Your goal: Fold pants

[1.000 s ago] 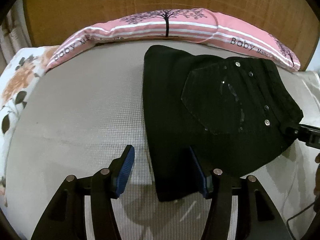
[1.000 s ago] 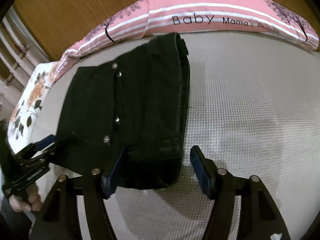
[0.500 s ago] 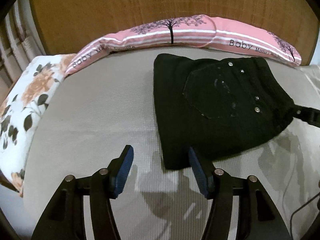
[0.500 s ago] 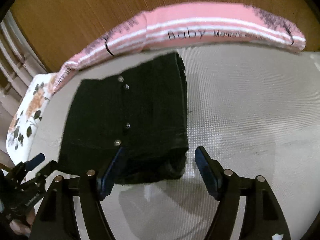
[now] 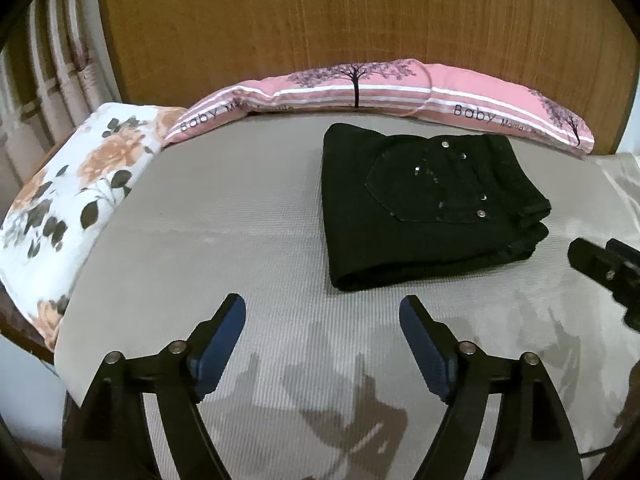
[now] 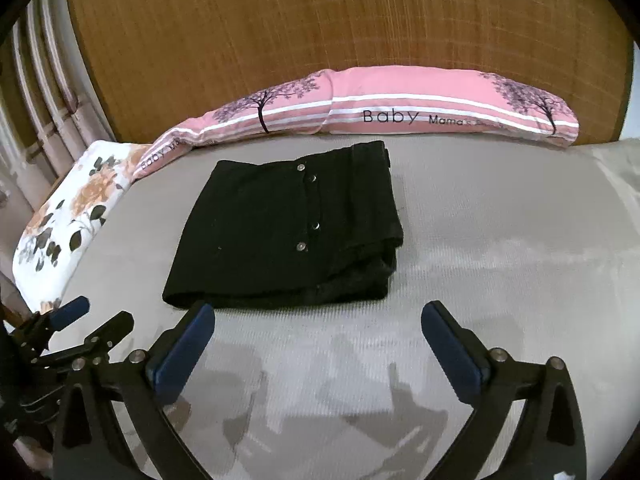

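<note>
The black pants (image 5: 424, 204) lie folded into a compact stack on the grey bed cover, back pocket and silver rivets facing up; in the right wrist view the black pants (image 6: 288, 232) sit just beyond the fingers. My left gripper (image 5: 322, 320) hovers above the cover, short of the stack's near edge, its jaws opening with nothing between them. My right gripper (image 6: 318, 324) hangs above the near edge of the stack, jaws opening wide and empty. Each gripper shows at the edge of the other's view.
A long pink pillow (image 5: 384, 88) with tree prints lies along the wooden headboard (image 6: 320, 32). A white floral pillow (image 5: 76, 184) sits at the left end of the grey bed cover (image 5: 208, 248). Bare cover stretches to the right of the pants (image 6: 512, 216).
Both grippers have let go of the folded pants, lifted and drawn back, and their jaws have spread wider. The stack now rests alone on the cover.
</note>
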`<state>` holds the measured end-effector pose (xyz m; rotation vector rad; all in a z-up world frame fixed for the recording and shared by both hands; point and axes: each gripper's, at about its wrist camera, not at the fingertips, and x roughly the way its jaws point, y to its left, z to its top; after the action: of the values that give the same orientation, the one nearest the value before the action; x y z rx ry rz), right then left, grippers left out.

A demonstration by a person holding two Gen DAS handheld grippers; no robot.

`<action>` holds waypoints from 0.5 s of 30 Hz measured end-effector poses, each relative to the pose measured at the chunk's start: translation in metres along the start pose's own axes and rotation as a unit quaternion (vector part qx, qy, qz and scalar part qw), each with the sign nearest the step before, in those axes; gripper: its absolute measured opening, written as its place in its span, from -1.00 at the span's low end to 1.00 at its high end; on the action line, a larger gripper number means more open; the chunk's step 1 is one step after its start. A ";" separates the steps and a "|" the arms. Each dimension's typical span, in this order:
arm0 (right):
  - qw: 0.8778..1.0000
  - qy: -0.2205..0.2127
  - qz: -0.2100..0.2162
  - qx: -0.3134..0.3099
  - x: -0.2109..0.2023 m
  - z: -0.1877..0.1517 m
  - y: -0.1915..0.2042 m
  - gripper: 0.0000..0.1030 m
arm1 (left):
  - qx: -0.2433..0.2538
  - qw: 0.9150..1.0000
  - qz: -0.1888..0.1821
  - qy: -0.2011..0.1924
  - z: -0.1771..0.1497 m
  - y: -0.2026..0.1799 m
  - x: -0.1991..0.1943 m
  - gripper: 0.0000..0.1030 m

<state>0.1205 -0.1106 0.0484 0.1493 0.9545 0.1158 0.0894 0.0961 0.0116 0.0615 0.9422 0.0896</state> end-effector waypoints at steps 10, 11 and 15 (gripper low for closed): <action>0.999 -0.016 -0.029 -0.022 -0.015 -0.018 0.014 0.98 | -0.001 1.000 0.014 -0.011 -0.015 -0.001 -0.015 0.59; 0.999 -0.018 -0.035 -0.025 -0.016 -0.019 0.015 0.98 | -0.001 1.000 0.015 -0.011 -0.016 -0.001 -0.016 0.59; 0.998 -0.021 -0.052 -0.043 -0.018 -0.022 0.023 0.98 | 0.003 1.000 0.018 -0.013 -0.018 -0.001 -0.015 0.59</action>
<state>0.0916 -0.0894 0.0549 0.0223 0.9121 0.0585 0.0655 0.0937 0.0131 0.0855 0.9158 0.1199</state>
